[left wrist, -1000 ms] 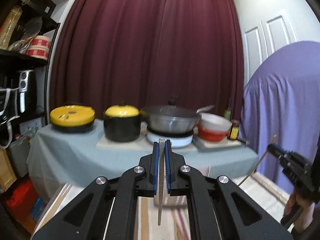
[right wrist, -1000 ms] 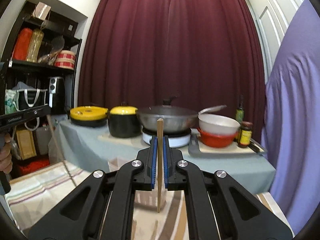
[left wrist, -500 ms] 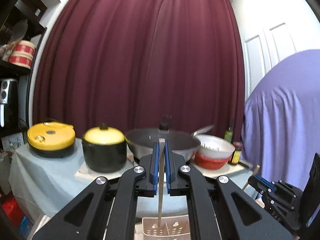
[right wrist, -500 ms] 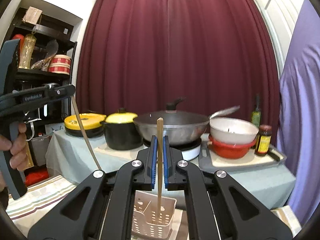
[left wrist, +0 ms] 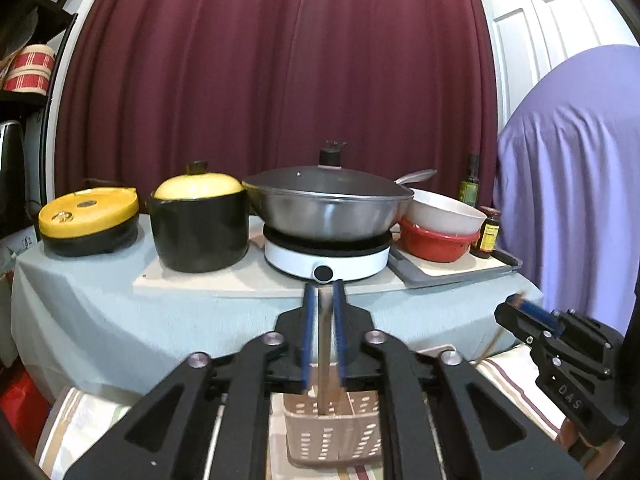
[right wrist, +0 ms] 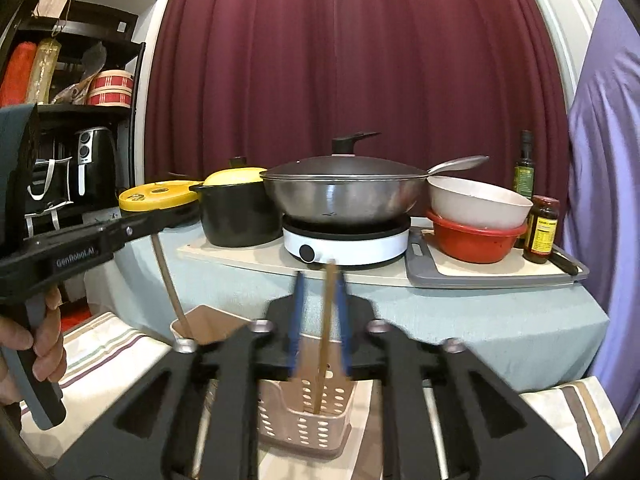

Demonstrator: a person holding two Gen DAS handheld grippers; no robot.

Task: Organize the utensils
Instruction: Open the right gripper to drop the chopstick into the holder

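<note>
Standing loose between parted right gripper (right wrist: 318,324) jaws: chopstick (right wrist: 326,320), tip in basket (right wrist: 304,420).

On the worktop (left wrist: 120,300) the lidded pot (left wrist: 200,220) stands left of the wok (left wrist: 328,208), stacked bowls (left wrist: 440,224) right; the utensil basket (left wrist: 332,432) sits lower centre, before it.

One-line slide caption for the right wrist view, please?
Right claw, jaws just opening, releases a wooden chopstick into the perforated utensil basket below the stovetop table.
</note>
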